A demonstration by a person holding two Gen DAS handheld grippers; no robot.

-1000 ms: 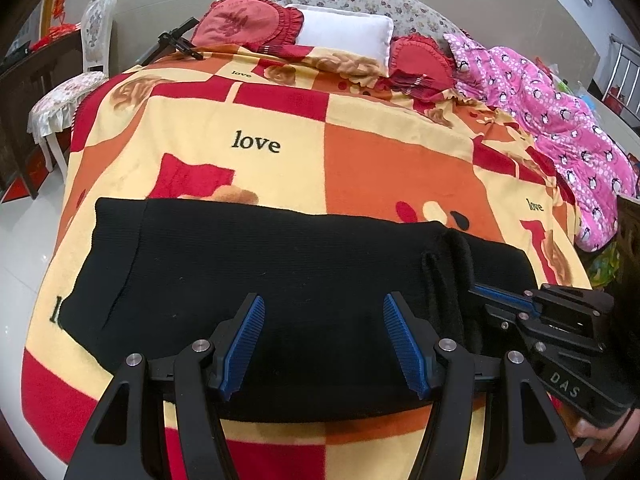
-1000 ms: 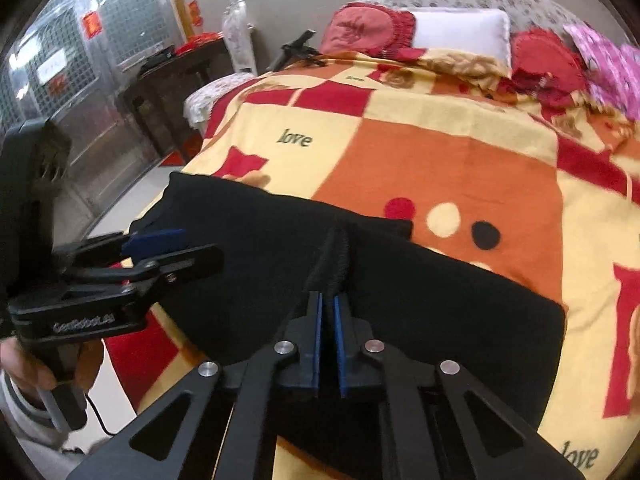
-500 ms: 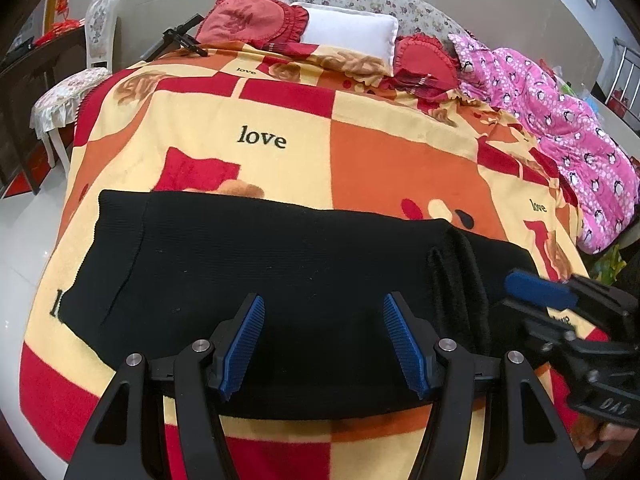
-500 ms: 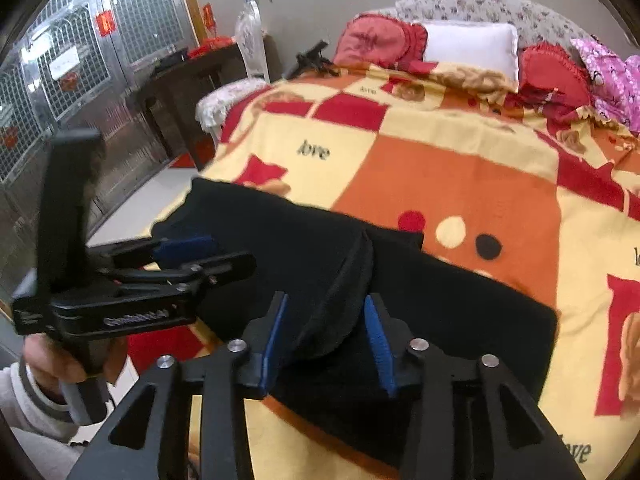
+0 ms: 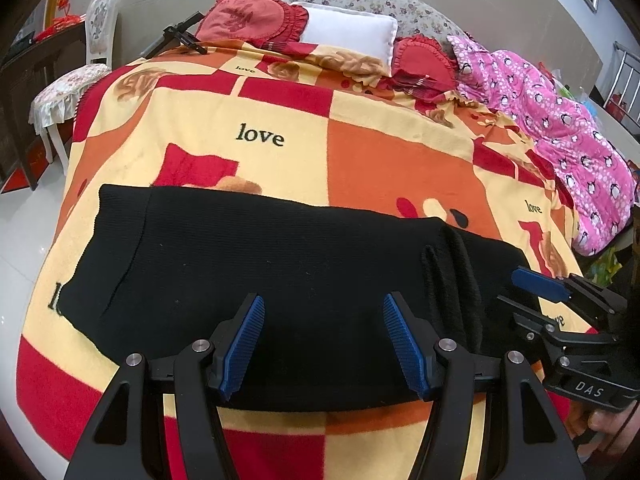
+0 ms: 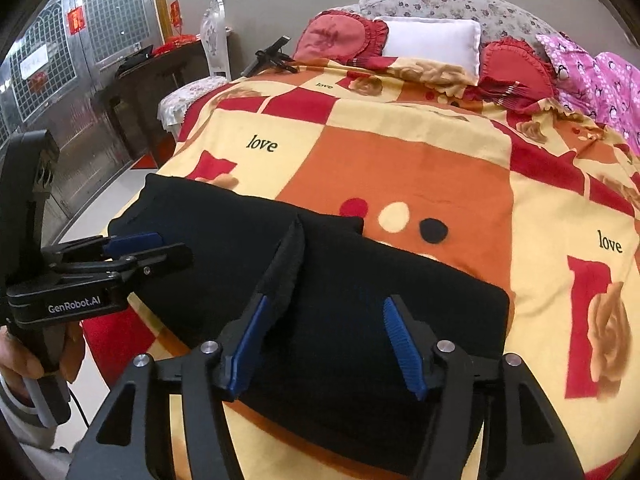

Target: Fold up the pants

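Observation:
Black pants (image 5: 256, 272) lie flat in a long band across the near end of the bed, with a raised ridge of cloth (image 5: 456, 276) toward the right end. The ridge also shows in the right wrist view (image 6: 286, 264). My left gripper (image 5: 323, 344) is open and empty above the near middle of the pants. My right gripper (image 6: 324, 344) is open and empty, its left finger beside the ridge. Each gripper shows in the other's view: the right (image 5: 536, 292), the left (image 6: 136, 248).
The bed has an orange, red and yellow "love" blanket (image 5: 380, 148). Red pillows (image 5: 248, 20) and a white pillow (image 5: 348, 36) lie at the head. A pink quilt (image 5: 560, 128) lies along the right side. A chair (image 5: 80, 76) stands left of the bed.
My right gripper was shut on the ridge of cloth a second ago; it has opened, let the cloth drop and drawn back. The left gripper has barely moved.

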